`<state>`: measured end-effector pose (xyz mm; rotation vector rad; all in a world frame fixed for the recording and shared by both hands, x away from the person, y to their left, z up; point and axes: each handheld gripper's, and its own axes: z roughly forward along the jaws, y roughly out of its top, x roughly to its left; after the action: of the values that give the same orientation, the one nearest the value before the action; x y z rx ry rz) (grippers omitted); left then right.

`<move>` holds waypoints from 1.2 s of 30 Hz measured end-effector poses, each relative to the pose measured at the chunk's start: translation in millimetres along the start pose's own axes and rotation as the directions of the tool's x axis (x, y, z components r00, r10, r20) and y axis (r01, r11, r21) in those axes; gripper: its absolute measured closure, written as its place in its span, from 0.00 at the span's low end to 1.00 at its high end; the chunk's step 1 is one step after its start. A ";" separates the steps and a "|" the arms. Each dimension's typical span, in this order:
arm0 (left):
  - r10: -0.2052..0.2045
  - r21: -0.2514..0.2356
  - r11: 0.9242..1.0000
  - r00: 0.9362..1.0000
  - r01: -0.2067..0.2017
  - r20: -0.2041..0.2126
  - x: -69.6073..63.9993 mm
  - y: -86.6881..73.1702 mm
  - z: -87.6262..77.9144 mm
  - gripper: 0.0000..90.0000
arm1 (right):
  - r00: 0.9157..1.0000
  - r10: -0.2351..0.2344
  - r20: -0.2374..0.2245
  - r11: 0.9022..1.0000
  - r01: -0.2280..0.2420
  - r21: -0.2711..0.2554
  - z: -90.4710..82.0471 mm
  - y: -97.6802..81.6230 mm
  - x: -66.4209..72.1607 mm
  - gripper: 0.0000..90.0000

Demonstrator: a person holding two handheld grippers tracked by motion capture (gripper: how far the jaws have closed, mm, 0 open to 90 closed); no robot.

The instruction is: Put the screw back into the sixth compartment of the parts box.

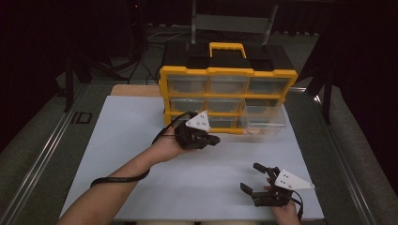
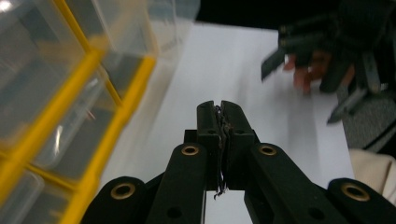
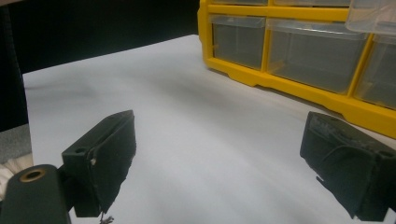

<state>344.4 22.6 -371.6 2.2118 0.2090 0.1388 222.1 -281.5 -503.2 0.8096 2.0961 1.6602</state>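
White bench: organizer, 1 drawer standing pulled out; left gripper jaws closed empty, right gripper jaws gaping wide; closing drawer likely pending.

The organiser has a glossy yellow plastic frame, with 1 black matt top. Its drawers are clear, smooth plastic that catches the light. The table wears a smooth, matt white sheet, like paper or laminate. The left gripper is matt black plastic with brass-coloured metal rivets; its pads look rough and frayed. The right gripper has the same worn black pads.
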 end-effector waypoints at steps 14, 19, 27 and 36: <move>0.004 -0.043 0.999 1.000 -0.005 -0.019 18.6 50.9 5.8 0.98 | 1.000 -0.001 0.000 1.000 0.001 -0.006 -0.8 0.3 -0.5 0.12; -0.008 -0.052 0.999 0.999 0.006 -0.032 25.3 69.9 10.3 0.98 | 1.000 -0.002 -0.001 1.000 0.002 -0.005 -0.6 0.4 -0.5 0.12; -0.043 -0.072 0.997 0.998 0.040 -0.054 33.1 94.6 21.8 0.98 | 1.000 -0.002 -0.003 1.000 0.002 -0.012 -0.8 0.8 -0.5 0.12; -0.063 -0.040 0.997 0.994 0.060 -0.089 38.2 112.6 44.2 0.98 | 1.000 0.002 -0.003 1.000 -0.002 -0.016 -1.5 0.9 -1.0 0.12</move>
<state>400.9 -71.2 -307.5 2.1614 0.3216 0.2076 222.2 -283.1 -502.1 0.8043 2.0823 1.6783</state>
